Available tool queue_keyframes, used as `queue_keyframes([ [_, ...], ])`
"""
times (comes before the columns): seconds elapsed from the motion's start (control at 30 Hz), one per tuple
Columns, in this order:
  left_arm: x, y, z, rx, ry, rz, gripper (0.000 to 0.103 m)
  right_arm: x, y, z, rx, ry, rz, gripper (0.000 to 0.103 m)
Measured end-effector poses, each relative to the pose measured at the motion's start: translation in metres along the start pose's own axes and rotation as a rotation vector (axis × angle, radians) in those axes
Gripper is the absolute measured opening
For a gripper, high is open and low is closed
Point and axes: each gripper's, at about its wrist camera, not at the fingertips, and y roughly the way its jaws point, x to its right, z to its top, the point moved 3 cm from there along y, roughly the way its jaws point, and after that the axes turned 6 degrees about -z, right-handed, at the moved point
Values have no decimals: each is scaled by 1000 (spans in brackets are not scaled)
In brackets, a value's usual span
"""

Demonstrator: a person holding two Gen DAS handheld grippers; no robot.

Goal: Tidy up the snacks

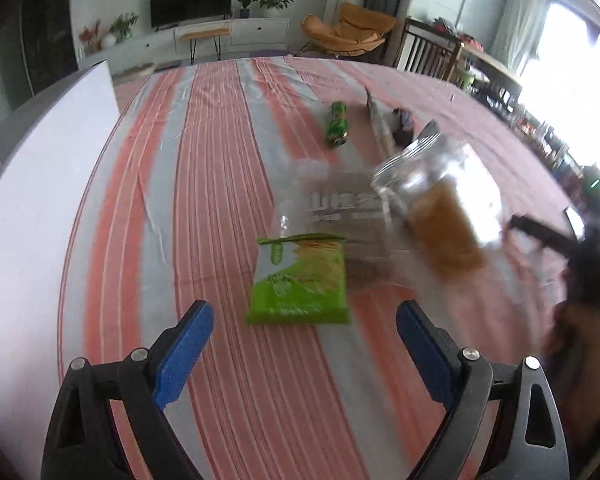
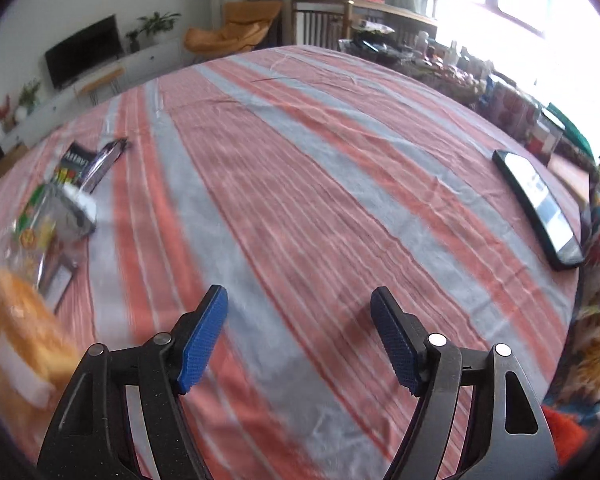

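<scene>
Little can be read. The clear plastic zip bag (image 1: 340, 208) lying on the striped cloth carries large pale characters and a smaller line beneath, both too smeared to make out. The green foil snack packet (image 1: 300, 280) bears white Chinese characters, also illegible. In the right wrist view the small black snack packet (image 2: 75, 162) shows a row of white capital letters, too blurred to spell with certainty. The lit black phone's screen (image 2: 540, 200) is unreadable

Striped tablecloth (image 2: 300, 168) over the table; smartphone (image 2: 540, 208) at its right edge; white board (image 1: 40, 184) along its left edge.
</scene>
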Motion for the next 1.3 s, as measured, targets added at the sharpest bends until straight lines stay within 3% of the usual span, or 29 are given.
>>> queue_keyframes([
  [0.13, -9, 30, -6, -7, 4, 26, 92, 3, -4, -1, -1, 13, 24, 81],
  [0.27, -11, 33, -3, 23, 50, 50, 94, -1, -1, 0, -8, -7, 15, 84],
  [0.4, -7, 36, -4, -2, 86, 56, 103, -3, -1, -1, -9, -11, 14, 85],
  [1.3, -6, 37, -6, 1, 87, 55, 103, -1, -2, -3, -12, -15, 18, 89],
])
